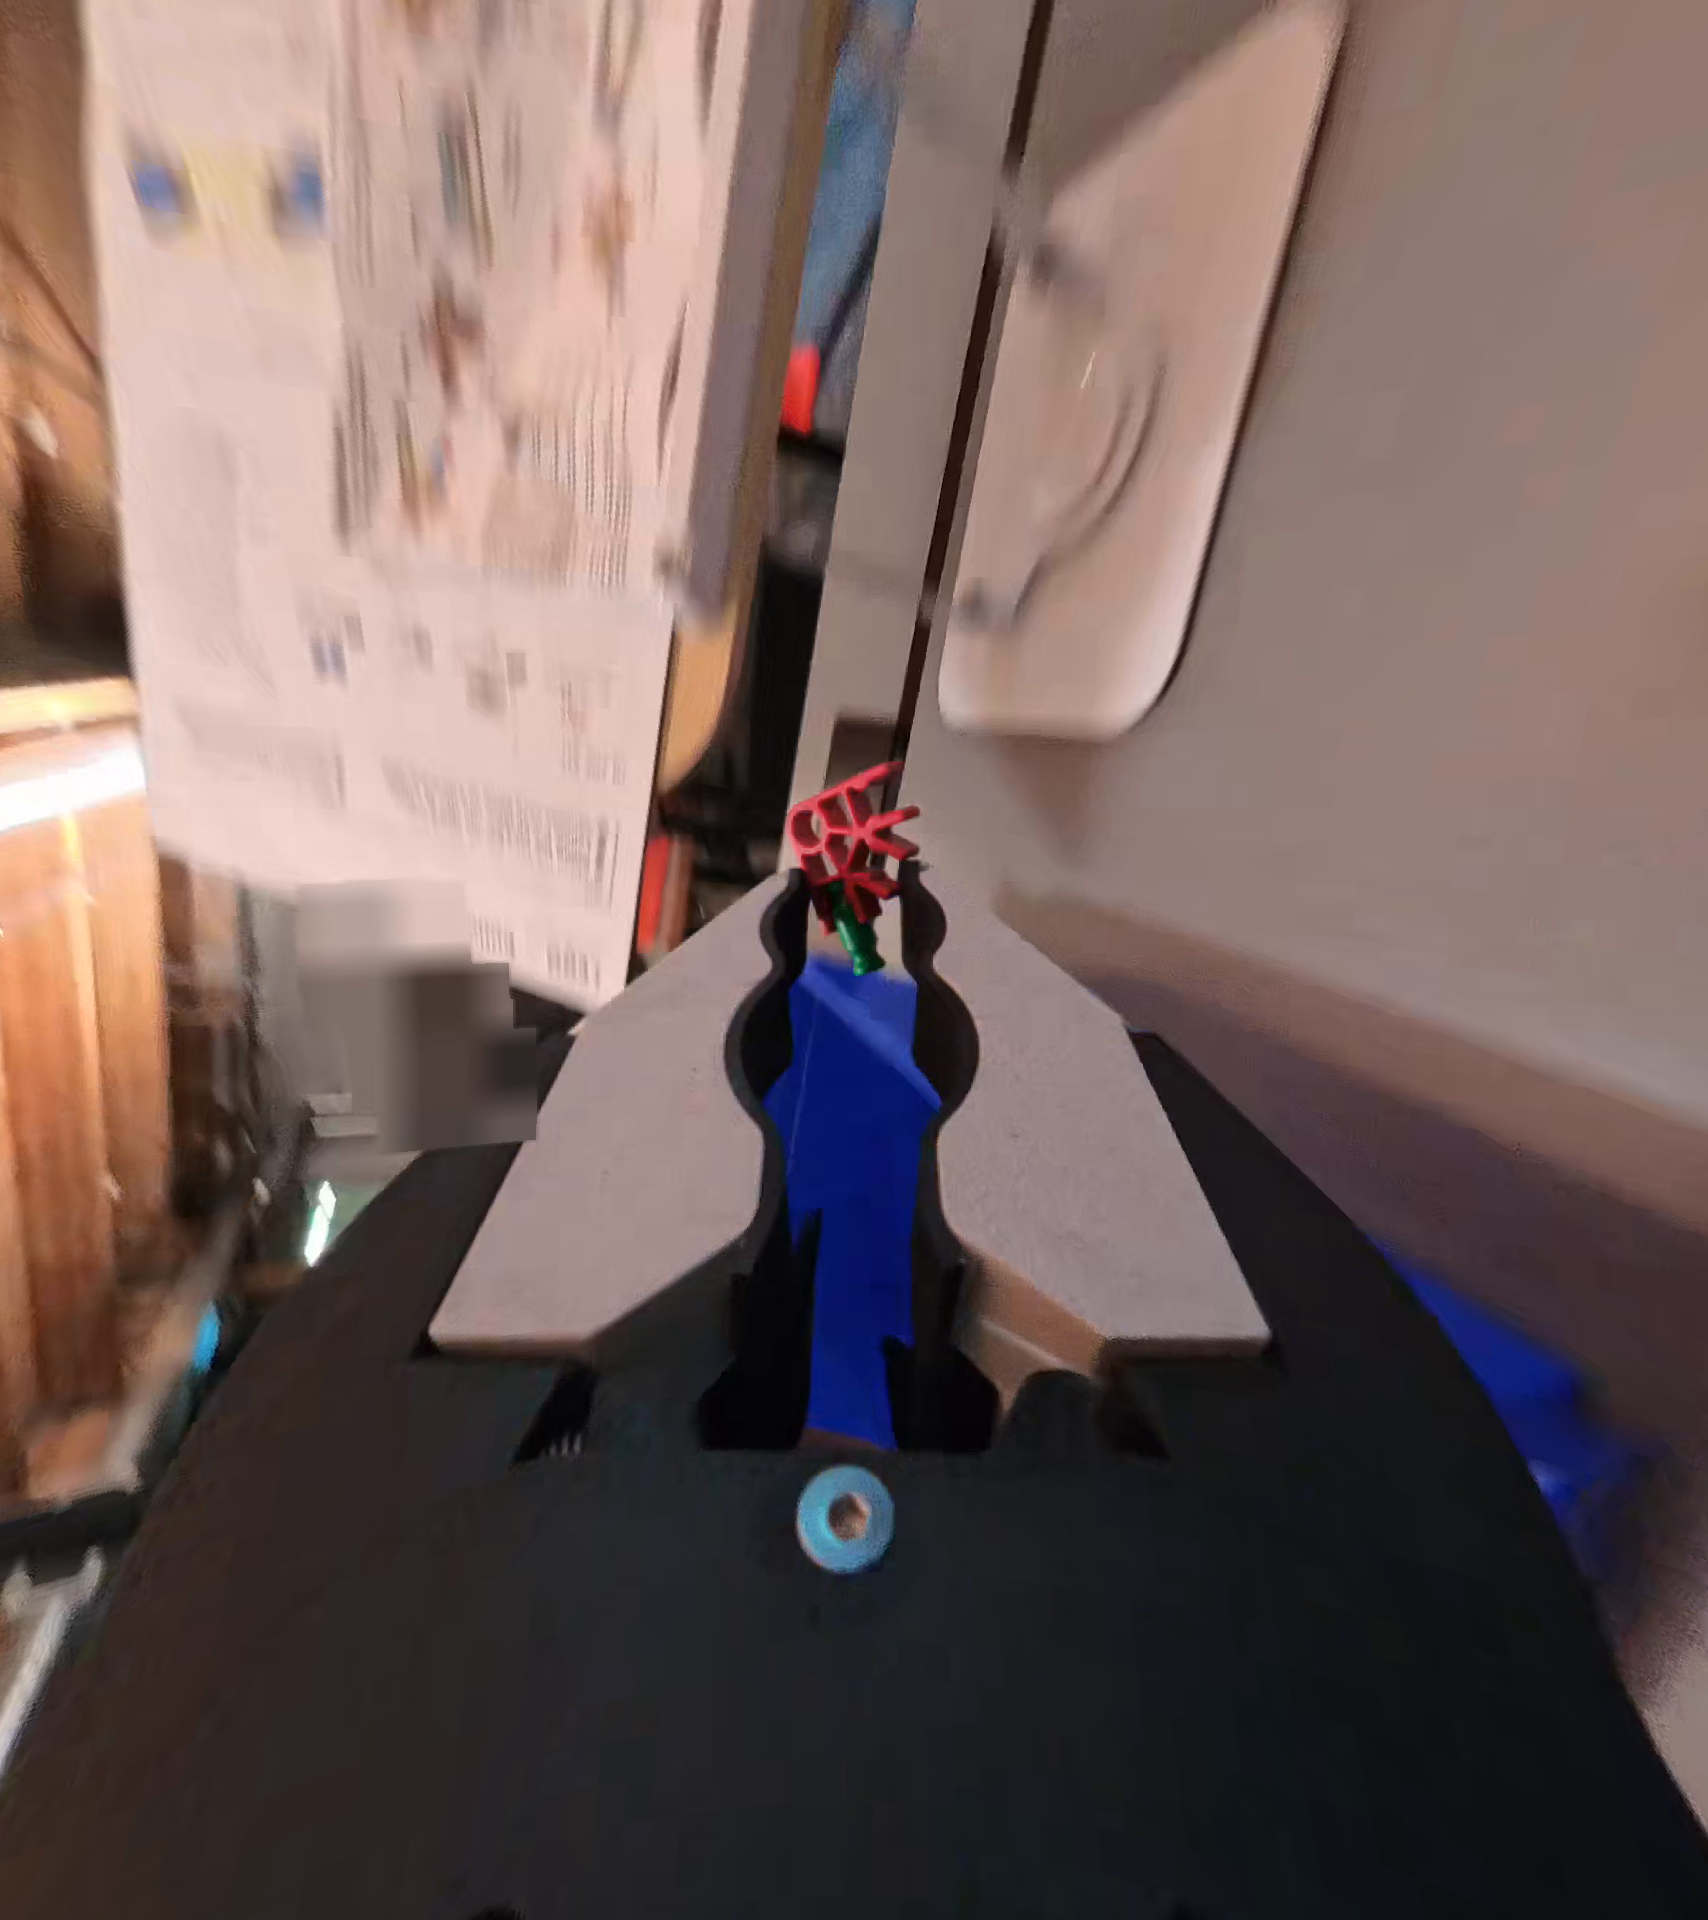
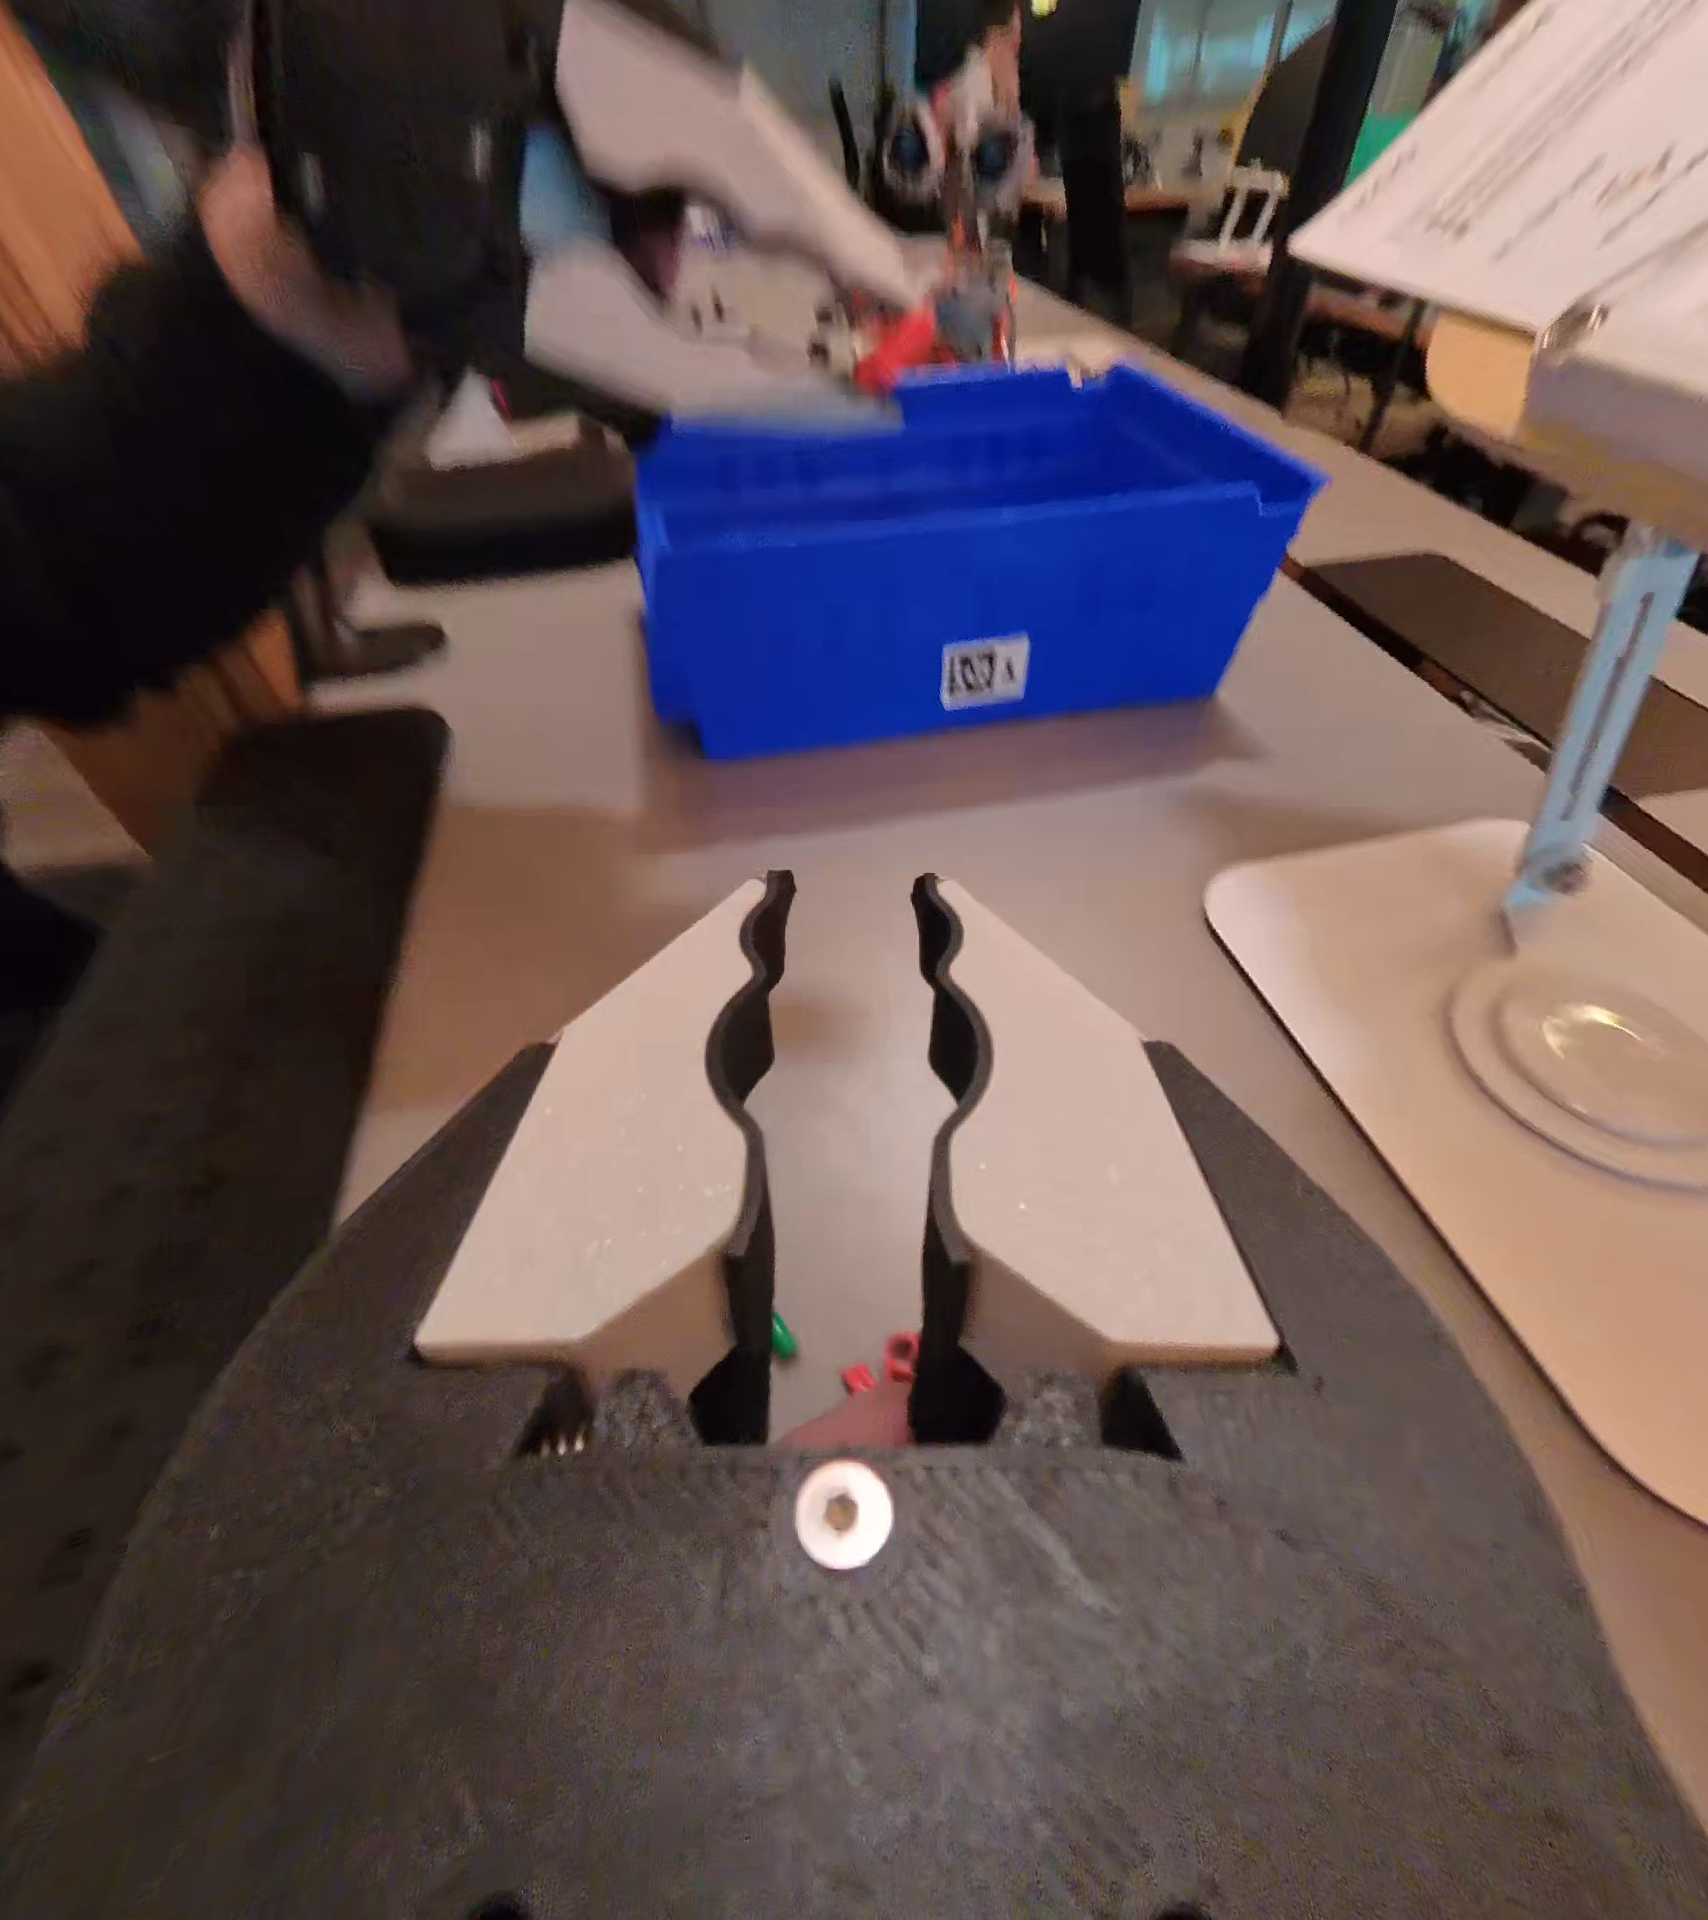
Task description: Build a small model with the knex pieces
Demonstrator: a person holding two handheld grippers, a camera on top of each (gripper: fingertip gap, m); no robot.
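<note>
The left gripper (image 1: 855, 883) pinched a small red-and-green plastic part (image 1: 852, 847) at its tips, held above the blue bin (image 2: 964, 582) — not released. The right gripper (image 2: 852, 883), jaws spread and empty, hovered before the bin — a few small parts (image 2: 865, 1369) lay beneath.

Blue bin (image 2: 954, 582) blocks bare table (image 2: 538, 717).

No writing can be read in either view. A small white sticker (image 2: 983, 672) with black marks sits low on the near wall of the blue bin (image 2: 829, 623). Printed sheets (image 1: 393, 468) stand on the white document stand (image 2: 1598, 177), blurred beyond reading.
</note>
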